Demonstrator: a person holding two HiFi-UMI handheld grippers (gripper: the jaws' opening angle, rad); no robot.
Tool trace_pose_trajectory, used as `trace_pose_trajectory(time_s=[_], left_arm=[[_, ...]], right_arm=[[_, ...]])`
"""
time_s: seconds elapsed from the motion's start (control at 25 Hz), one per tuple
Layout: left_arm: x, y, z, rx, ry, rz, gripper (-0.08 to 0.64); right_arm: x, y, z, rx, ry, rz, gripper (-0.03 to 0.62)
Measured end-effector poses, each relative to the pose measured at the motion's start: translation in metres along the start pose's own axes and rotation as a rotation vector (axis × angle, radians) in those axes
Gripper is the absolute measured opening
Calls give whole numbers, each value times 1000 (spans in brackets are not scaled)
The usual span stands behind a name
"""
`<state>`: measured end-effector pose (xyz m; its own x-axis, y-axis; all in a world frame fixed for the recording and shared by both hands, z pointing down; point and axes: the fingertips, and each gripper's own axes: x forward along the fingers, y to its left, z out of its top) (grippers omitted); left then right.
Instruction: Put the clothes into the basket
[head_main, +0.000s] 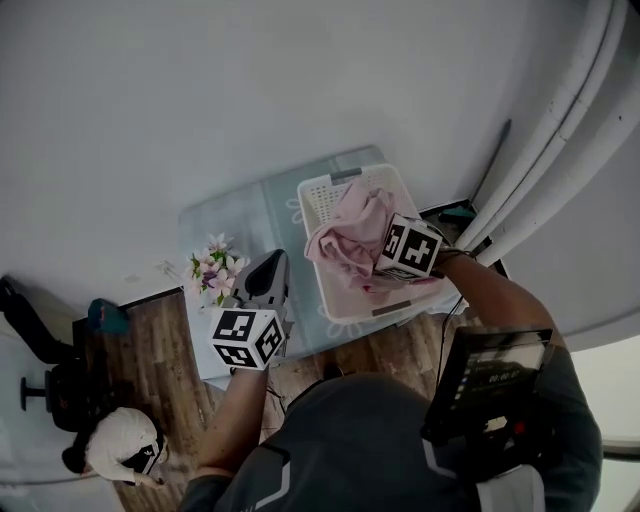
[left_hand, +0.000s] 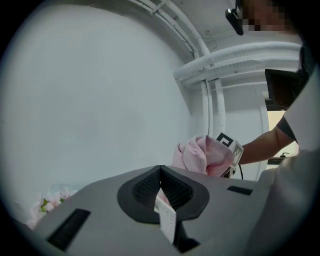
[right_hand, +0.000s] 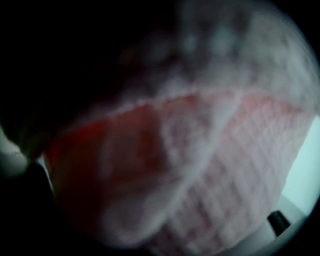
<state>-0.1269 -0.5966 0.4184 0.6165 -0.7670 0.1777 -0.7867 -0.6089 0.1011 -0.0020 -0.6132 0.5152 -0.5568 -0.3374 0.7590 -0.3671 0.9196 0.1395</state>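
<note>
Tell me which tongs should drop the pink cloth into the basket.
Right. The right tongs are buried in the cloth, directly over the basket. The left tongs sit off to the side near the flowers, shut and empty.

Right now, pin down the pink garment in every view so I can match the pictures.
Head view: pink garment right of centre, draped over the rim of the white basket.
Left gripper view: garment right of centre, above the jaws.
Right gripper view: garment blurred, filling nearly the whole frame.
Shared landmark: the marker cube beside the garment, seen in head and left gripper views.
</note>
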Motion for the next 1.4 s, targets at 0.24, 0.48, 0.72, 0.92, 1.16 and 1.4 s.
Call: trace_pose_trajectory(time_s=[0.24, 0.48, 0.72, 0.92, 1.16, 1.4], left_arm=[[12, 18, -27, -23, 29, -1, 9], [12, 30, -47, -25, 61, 4, 9], [15, 38, -59, -26, 87, -3, 9], [22, 39, -65, -28, 103, -19, 9], [30, 42, -70, -31, 114, -32, 9], [34, 40, -76, -46, 125, -40, 9]], right_arm=[[47, 13, -27, -84, 133, 85, 388], [82, 22, -57, -134, 224, 145, 388], [107, 32, -83, -165, 296, 214, 388], [127, 42, -108, -239, 376, 248, 388], [141, 47, -120, -259, 406, 276, 388], [150, 53, -128, -274, 437, 296, 388]])
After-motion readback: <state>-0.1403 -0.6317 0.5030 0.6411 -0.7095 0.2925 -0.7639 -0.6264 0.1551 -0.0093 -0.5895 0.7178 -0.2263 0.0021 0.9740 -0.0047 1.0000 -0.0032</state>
